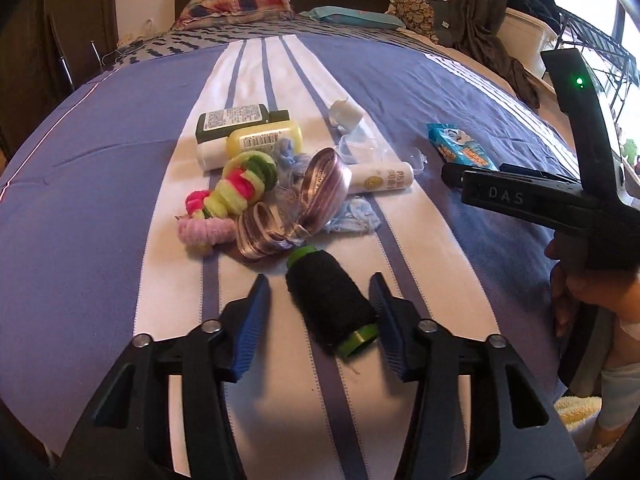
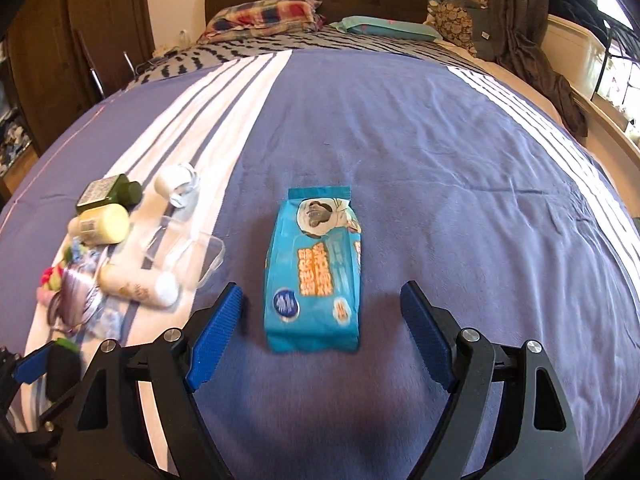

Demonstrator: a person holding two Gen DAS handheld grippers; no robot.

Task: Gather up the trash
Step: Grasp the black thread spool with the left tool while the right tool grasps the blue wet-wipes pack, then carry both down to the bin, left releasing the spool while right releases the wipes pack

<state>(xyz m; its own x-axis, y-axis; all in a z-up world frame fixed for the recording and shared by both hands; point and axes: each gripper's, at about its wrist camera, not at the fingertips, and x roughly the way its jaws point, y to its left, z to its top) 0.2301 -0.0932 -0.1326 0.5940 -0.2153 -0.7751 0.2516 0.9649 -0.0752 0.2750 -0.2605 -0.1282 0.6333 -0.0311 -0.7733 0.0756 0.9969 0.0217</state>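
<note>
We see a big bed with a blue cover [image 2: 420, 140] that has white stripes. We will say where things are from the black spool of thread [image 1: 330, 306].

The spool lies on its side on a white stripe. It has a green end at each side. Our left gripper [image 1: 320, 304] has its two blue fingers around the spool. The finger on the right side seems to touch the green end. The finger [image 1: 256, 308] on the left side has a gap next to it, so the spool is not squeezed.

Just past the spool there is a pile of things. There is a shiny pink ribbon [image 1: 296, 200], some fluffy hair ties [image 1: 228, 196] in pink, green and yellow, and bits of light blue cloth [image 1: 356, 216]. Past those lie a white tube [image 1: 380, 176], a yellow bottle [image 1: 264, 140], a dark green bottle [image 1: 240, 120], a small white jar [image 1: 346, 110] and a clear plastic box [image 2: 192, 256].

Off to the right of the spool lies a blue pack of wipes [image 2: 314, 272], flat on the blue part of the cover. Our right gripper [image 2: 320, 320] is over its near end. Its blue fingers stand wide apart, one on each side of the pack, and they do not touch it.

Far past the spool, at the head of the bed, we see a checked pillow [image 1: 240, 2] and a light blue pillow [image 1: 356, 16].
</note>
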